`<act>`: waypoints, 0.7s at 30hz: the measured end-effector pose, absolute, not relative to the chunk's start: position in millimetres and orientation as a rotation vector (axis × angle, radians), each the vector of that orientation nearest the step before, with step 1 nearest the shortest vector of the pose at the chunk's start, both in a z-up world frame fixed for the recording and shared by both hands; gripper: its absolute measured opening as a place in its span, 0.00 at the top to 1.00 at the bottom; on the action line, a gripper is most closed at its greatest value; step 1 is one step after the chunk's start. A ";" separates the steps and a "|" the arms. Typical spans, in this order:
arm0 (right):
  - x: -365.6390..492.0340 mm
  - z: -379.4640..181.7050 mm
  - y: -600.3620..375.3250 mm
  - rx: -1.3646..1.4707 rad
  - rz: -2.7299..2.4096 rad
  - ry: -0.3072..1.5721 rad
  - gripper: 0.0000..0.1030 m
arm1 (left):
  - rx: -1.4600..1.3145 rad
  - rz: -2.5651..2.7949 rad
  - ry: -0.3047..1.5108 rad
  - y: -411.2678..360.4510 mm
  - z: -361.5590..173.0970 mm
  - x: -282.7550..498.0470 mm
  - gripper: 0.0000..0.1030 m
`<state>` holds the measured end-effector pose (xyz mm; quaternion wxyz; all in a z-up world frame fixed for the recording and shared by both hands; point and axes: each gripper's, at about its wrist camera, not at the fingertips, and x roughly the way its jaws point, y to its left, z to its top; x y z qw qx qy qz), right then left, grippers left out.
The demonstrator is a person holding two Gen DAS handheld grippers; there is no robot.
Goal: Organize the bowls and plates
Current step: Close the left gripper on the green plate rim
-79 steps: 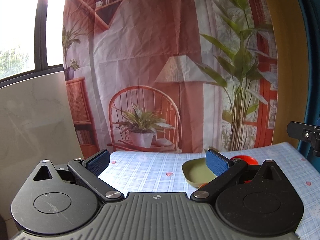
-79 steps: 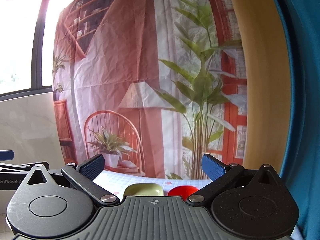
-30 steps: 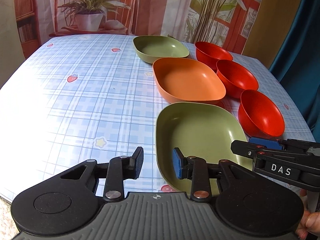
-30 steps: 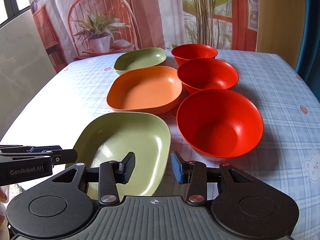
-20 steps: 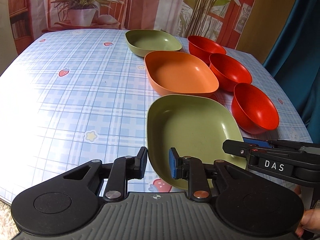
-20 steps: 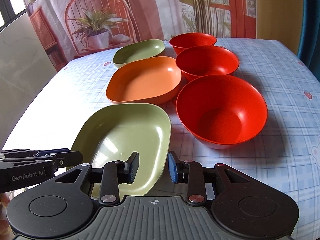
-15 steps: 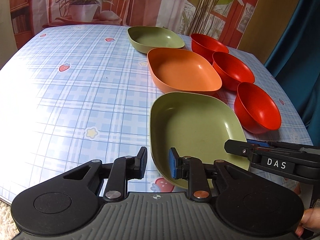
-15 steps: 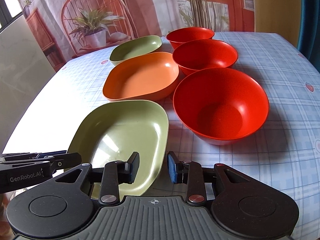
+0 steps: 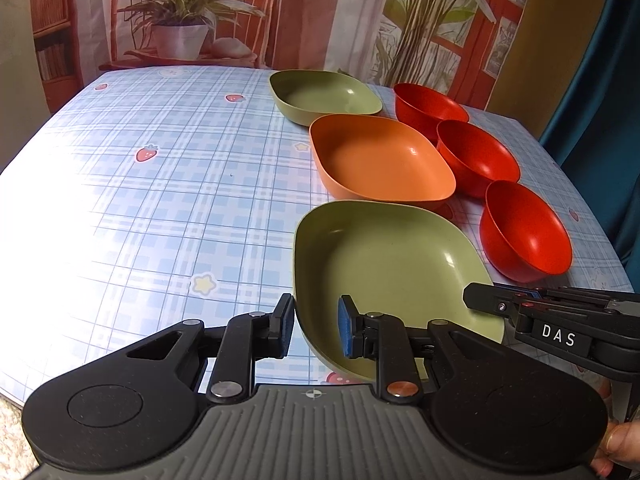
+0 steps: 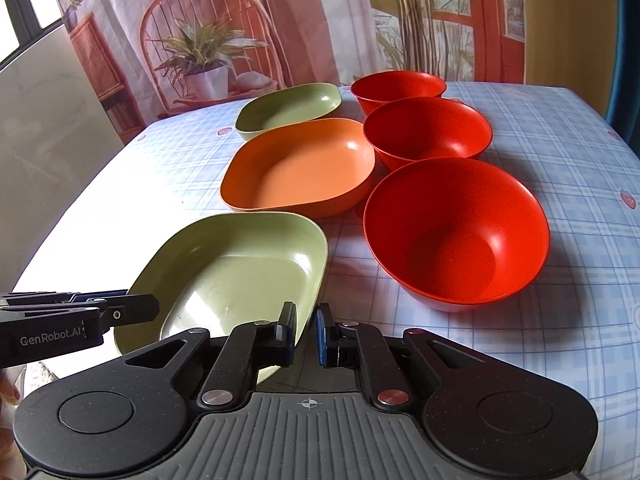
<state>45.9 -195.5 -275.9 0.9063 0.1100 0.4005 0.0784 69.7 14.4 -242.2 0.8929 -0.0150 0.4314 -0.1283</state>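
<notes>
Both grippers, up facing the backdrop 2.6 s ago, are now low over the table (image 9: 120,208) at the near green plate (image 9: 392,272), and the fingers have been narrowing over the last sec. Means first pickup is prob starting; nothing stacked yet.

Left gripper (image 9: 316,326) is straddling the plate's near-left rim: black pad just outside the wall, blue pad inside the dish, fingers narrowed but w/ a gap showing, not clamped. Right gripper (image 10: 306,334) is sitting at the plate's near-right edge (image 10: 240,280), fingers almost together w/ a slim gap; rim seems to run under the left pad, can't tell if it's actually pinched.

Rel. to the near green plate: orange plate (image 9: 380,160) just behind it, far green plate (image 9: 324,94) behind that. Near red bowl (image 10: 456,232) just beside it on the right, mid red bowl (image 10: 428,132) and far red bowl (image 10: 400,86) further back in a row.

Both tools are held low, pointing fwd along the table, roughly level. Person's thumb is partly showing at the right gripper's handle in left wrist view.
</notes>
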 end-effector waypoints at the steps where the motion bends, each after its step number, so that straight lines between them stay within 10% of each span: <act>1: 45.7 -274.9 -195.3 0.224 0.162 0.823 0.91 | -0.031 -0.266 0.895 14.6 -242.0 69.7 0.76; 21: 35.4 -258.0 -190.4 0.184 0.187 0.750 0.90 | -0.029 -0.264 0.840 18.9 -227.1 64.0 0.75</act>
